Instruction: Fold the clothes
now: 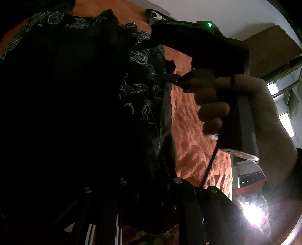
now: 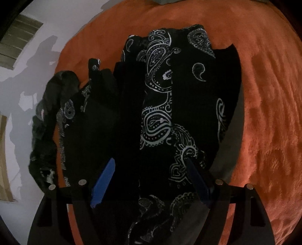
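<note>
A black garment with white paisley print [image 2: 160,105] hangs bunched over the orange bed cover [image 2: 264,98]. My right gripper [image 2: 151,162] is open. Its blue fingers [image 2: 104,177] stand wide apart, with the cloth draped between and over their tips. In the left wrist view the same garment [image 1: 139,90] fills the left and middle and covers the fingers of my left gripper [image 1: 150,169]. Its finger mounts sit close together, shut on the cloth. A hand [image 1: 213,109] holds the right gripper's body [image 1: 198,43] just right of the garment.
The orange bed cover [image 1: 196,143] spreads under everything. A white wall [image 2: 28,84] lies to the left, with a brown cabinet [image 1: 270,49] high up. A bright light glares at the lower right [image 1: 253,214]. A grey item [image 2: 164,1] lies at the bed's far edge.
</note>
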